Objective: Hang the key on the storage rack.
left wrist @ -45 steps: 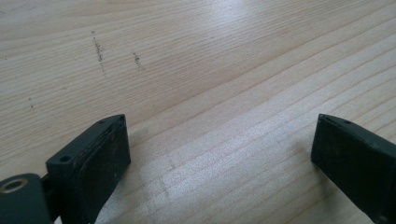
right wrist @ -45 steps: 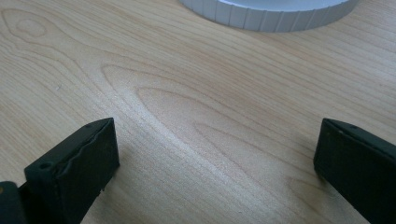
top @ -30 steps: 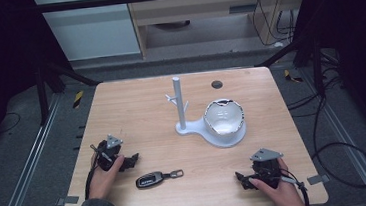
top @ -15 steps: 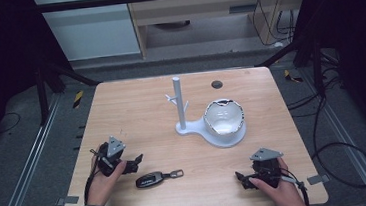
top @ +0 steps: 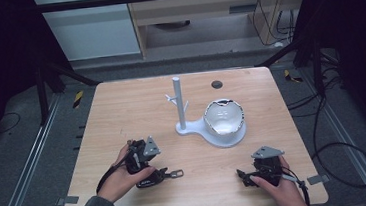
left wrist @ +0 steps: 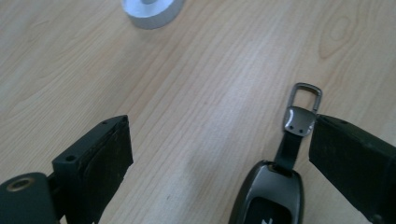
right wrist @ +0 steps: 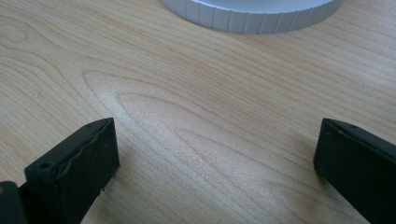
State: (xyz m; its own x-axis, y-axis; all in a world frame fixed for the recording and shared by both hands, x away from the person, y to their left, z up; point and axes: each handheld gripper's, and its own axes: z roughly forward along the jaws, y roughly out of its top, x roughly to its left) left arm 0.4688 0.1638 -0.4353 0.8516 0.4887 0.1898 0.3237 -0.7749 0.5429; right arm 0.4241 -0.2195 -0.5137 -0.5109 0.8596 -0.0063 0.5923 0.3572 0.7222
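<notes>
Straddling the car key fob (left wrist: pixel 273 196), the left gripper (top: pixel 153 173) is held low with jaws spread wide and nothing clamped yet; the fob sits off-centre, near one jaw. The fob lies flat on the table (top: pixel 121 113), on the near side of the white stand (top: pixel 212 125), long axis toward the stand's base, metal loop (left wrist: pixel 304 100) leading. The right gripper (top: pixel 250 177) is rested on the table, jaws wide apart and empty

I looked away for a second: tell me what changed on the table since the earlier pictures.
The left gripper moved right and toward the table's near edge, onto the key fob, which now lies between its open jaws, not yet gripped. The right gripper, the white stand and its dish stayed put.
</notes>
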